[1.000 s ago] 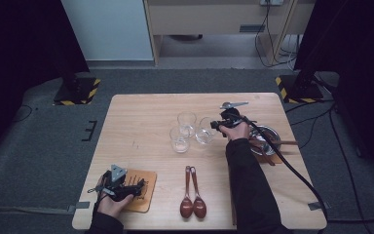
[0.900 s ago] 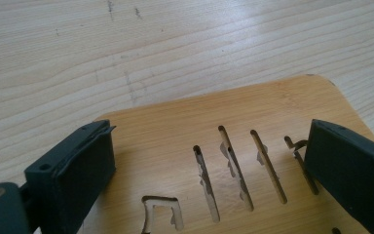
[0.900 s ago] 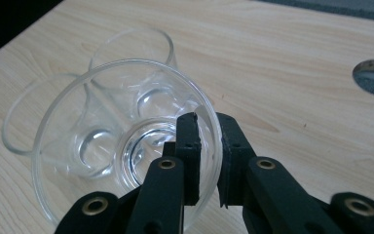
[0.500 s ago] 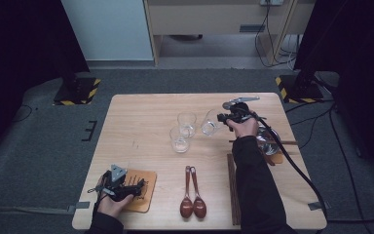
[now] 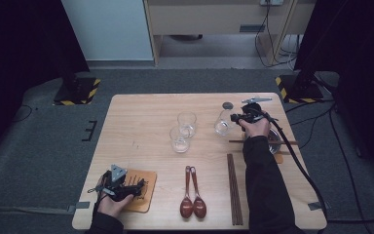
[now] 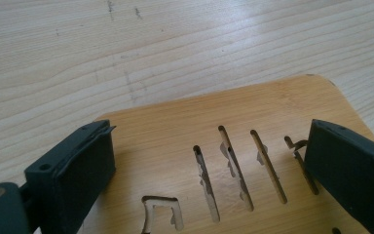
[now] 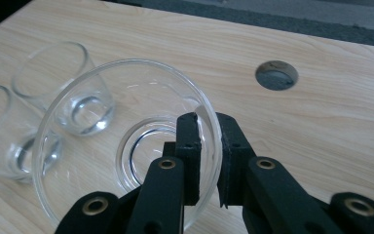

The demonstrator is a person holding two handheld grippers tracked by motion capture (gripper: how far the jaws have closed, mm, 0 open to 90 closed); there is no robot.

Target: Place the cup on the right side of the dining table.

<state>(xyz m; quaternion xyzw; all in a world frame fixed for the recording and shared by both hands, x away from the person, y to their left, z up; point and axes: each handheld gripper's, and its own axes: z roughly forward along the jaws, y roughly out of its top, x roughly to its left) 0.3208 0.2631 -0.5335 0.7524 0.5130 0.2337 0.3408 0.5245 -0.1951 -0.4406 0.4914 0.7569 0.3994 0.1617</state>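
Glass (image 7: 126,146) sits near the right edge of the surface (image 5: 141,117), toward the far side, tipped over a bit. The right gripper (image 7: 208,146) has its fingers (image 7: 189,146) pinched tight on the rim, one finger inside the glass and one outside. Two more glasses (image 5: 182,131) stand close together near the middle of the surface, well apart from the held one. The left gripper (image 6: 209,161) rests at the near left corner over a wooden board (image 6: 175,122) with slots cut in it. Its fingers are wide open and hold nothing. Two spoons (image 5: 192,200) lie by the near edge, with chopsticks (image 5: 233,190) just beside them.
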